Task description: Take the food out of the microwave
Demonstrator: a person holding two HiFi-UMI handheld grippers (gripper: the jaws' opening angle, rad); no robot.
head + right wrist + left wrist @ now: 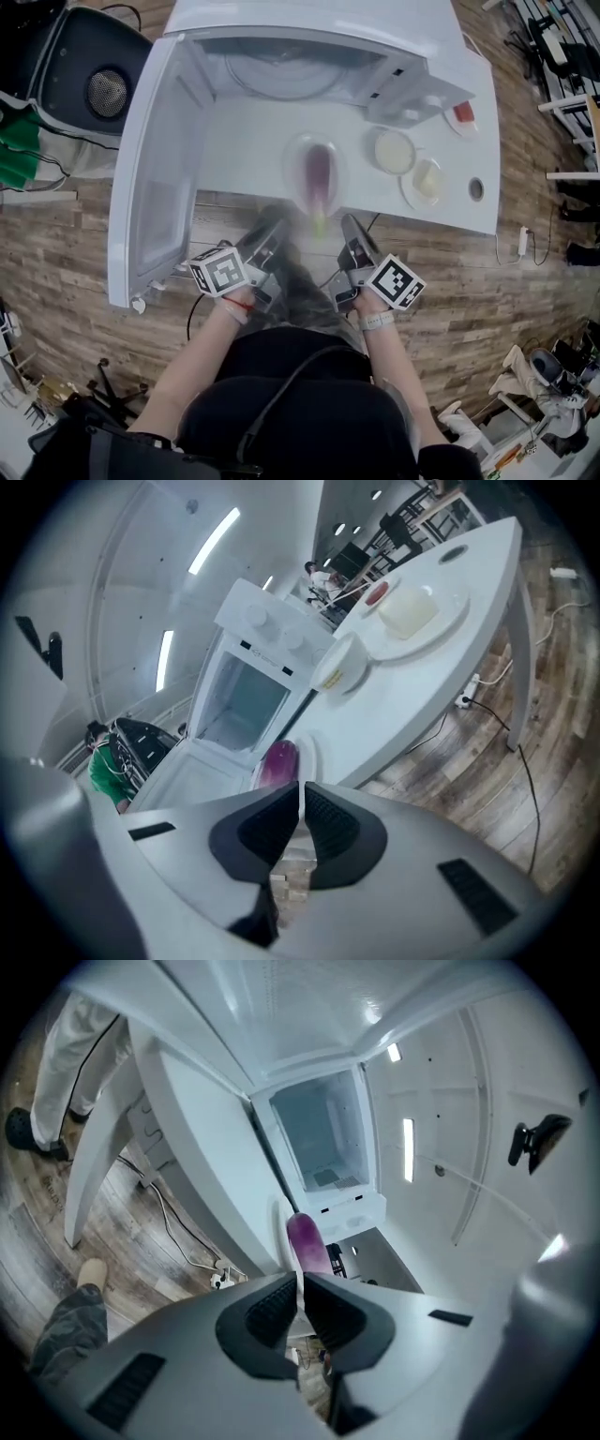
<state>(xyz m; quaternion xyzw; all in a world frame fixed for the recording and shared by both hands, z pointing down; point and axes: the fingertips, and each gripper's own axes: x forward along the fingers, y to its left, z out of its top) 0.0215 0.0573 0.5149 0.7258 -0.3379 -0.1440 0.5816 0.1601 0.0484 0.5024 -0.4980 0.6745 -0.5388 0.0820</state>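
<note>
the main risk lay in the grip. the left gripper (300, 1283) had its fingers (258, 1312) all but closed on the thin rim of the shallow white round dish (296, 155). the right gripper (302, 799) pinched the same rim from the other side, its fingers (253, 832) nearly together on it. two narrow holds on a smooth edge would probably let the dish tip if one hand rolled or rose ahead of the other. the long purple aubergine (319, 173) lying loose on it could then roll off. the dish was out of the white microwave oven (281, 19), at the front edge of the white counter (244, 141). whether it rested there or hung just above could not be told. if it overhung, letting go too soon might drop it onto the wooden plank floor (84, 234).

farthest left sat a black box with a round grille (105, 89). next came the oven's white door (155, 178), swung wide open close beside the left gripper, where a sideways swing could knock it. the glass turntable (281, 70) inside looked bare. right of the dish, a white plate with pale round food (394, 150) and a smaller plate with pale yellow food (427, 180) stood near, leaving little room to set the dish down that way. beyond them lay a small red-topped thing (464, 112) and a round hole (476, 189) in the counter.
</note>
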